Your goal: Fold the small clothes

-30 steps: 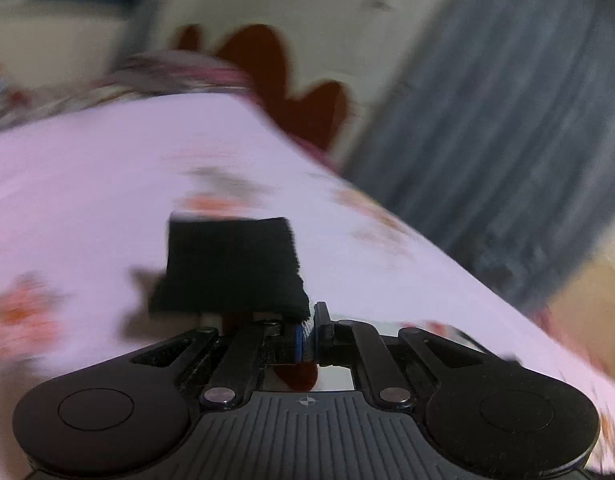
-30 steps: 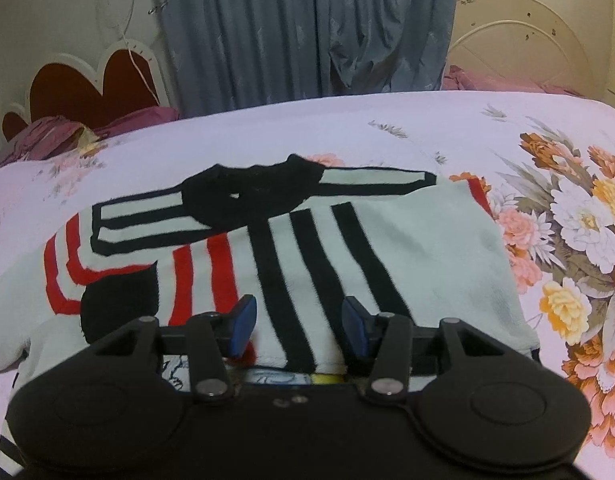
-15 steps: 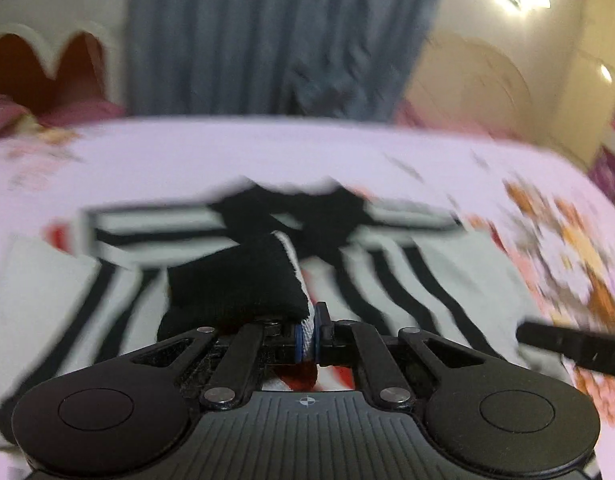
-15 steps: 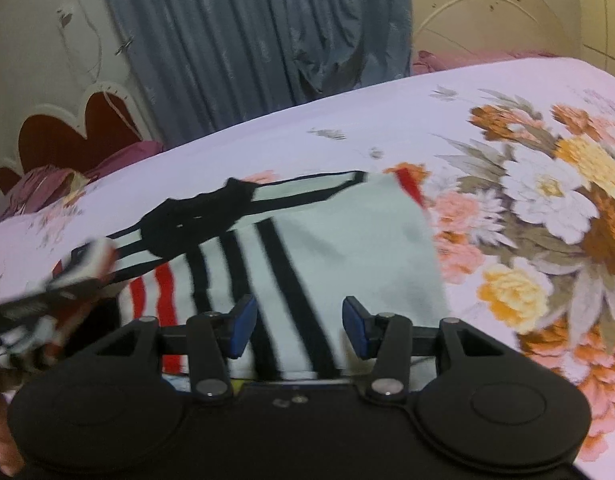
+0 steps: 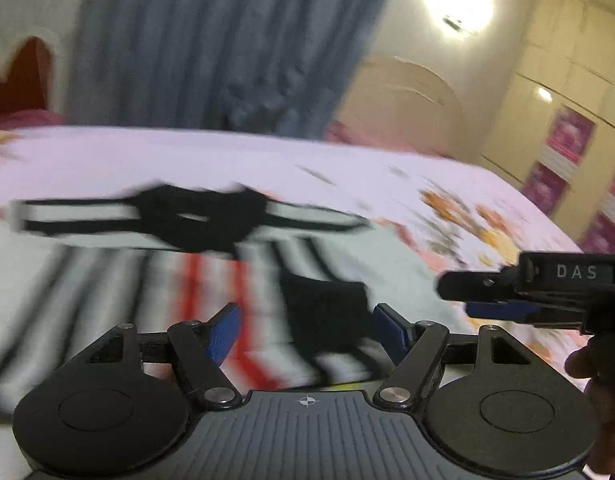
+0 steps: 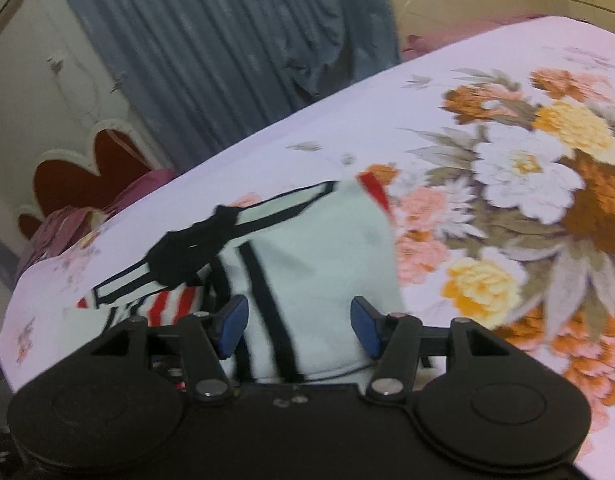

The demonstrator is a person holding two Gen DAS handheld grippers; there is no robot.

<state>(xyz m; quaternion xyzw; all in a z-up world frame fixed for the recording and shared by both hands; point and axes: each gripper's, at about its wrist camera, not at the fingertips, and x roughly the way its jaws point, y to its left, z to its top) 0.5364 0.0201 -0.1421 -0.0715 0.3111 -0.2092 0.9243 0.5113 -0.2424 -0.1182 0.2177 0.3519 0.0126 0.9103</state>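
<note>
A small white sweater [image 5: 119,264] with black and red stripes and a black collar lies flat on the bed; it also shows in the right wrist view [image 6: 319,264]. My left gripper [image 5: 305,334] is open and empty, just above the sweater's lower middle. The black sleeve cuff [image 5: 327,308] lies on the sweater's front between its fingers. My right gripper [image 6: 297,330] is open and empty over the sweater's right side. It also shows at the right of the left wrist view [image 5: 507,300].
The bed has a pale pink sheet [image 6: 507,92] with large flower prints. A grey curtain [image 5: 211,48] hangs behind the bed. A red and white headboard [image 6: 87,172] and a purple pillow [image 6: 63,228] are at the far left.
My left gripper swung right over the sweater with the black cuff, then opened and let it go onto the sweater's front. My right gripper moved right, staying open.
</note>
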